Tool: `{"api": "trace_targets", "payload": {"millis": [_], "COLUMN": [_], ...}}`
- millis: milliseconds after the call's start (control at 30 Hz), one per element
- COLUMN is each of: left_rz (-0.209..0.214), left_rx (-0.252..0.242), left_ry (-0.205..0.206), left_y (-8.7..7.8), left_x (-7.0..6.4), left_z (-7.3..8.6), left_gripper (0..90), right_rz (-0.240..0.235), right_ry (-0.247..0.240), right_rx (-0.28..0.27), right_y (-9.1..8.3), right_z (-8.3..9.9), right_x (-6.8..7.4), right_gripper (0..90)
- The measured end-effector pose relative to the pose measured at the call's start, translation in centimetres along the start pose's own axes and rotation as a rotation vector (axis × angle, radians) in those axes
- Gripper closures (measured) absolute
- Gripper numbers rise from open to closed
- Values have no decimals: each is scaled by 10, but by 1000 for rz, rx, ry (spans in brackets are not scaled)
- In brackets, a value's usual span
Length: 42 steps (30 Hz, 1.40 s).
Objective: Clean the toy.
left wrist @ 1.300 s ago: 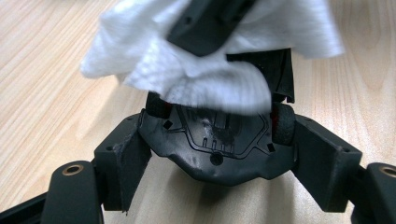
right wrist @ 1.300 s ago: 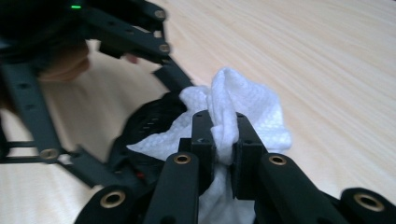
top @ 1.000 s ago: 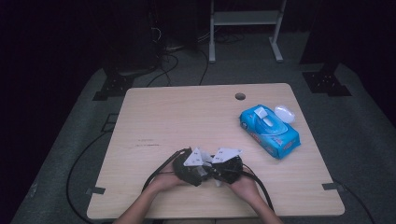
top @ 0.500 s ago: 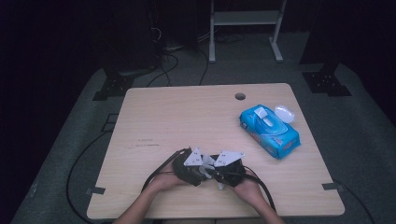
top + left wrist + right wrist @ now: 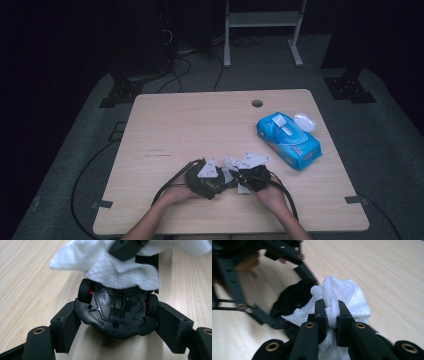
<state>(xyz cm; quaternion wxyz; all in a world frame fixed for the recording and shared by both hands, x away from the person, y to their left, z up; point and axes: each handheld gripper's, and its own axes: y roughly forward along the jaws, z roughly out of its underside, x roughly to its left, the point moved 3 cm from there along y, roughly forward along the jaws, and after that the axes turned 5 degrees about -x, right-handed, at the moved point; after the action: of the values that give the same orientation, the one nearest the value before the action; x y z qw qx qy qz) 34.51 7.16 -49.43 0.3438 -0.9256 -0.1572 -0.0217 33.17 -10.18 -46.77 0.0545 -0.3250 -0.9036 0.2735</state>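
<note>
At the near edge of the wooden table (image 5: 200,125), the left gripper (image 5: 115,340) clamps a black toy car (image 5: 117,312) between its jaws, underside turned up, so the chassis faces the other tool and cannot roll away. The car's wheels with red hubs sit just inside the jaw pads, which suggests the grip is taken across the body's width for a steady hold. The right gripper (image 5: 331,315) has its jaws pressed together on a bunched white wet wipe (image 5: 342,297), pinching a fold so the loose part drapes onto the car; in the left gripper view the wipe (image 5: 112,265) lies touching the far end of the chassis. Both tools meet near the table's middle in the high view, left gripper (image 5: 207,177) just beside right gripper (image 5: 247,175). Well apart to the right, a blue wet-wipe pack (image 5: 289,140) lies with its lid flipped open, probably the wipe's source.
</note>
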Motion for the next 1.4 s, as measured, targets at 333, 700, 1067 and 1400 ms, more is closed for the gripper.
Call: {"api": "trace_targets", "payload": {"millis": [333, 700, 1067, 1400], "left_rz": [0, 4, 4, 6], "left_rx": [1, -5, -1, -2], "left_ry": [11, -1, 7, 6], "left_y": [0, 1, 1, 1], "left_x": [0, 1, 0, 0], "left_z": [0, 1, 1, 1], "left_gripper": [247, 246, 246, 246], "right_rz": [26, 86, 84, 87], "right_ry": [18, 61, 44, 23], "right_rx": [-11, -20, -15, -3], "right_y": [6, -6, -8, -18], "right_z": [-6, 3, 4, 10], "right_x": [-2, -18, -16, -13], "right_gripper": [815, 815, 815, 815]}}
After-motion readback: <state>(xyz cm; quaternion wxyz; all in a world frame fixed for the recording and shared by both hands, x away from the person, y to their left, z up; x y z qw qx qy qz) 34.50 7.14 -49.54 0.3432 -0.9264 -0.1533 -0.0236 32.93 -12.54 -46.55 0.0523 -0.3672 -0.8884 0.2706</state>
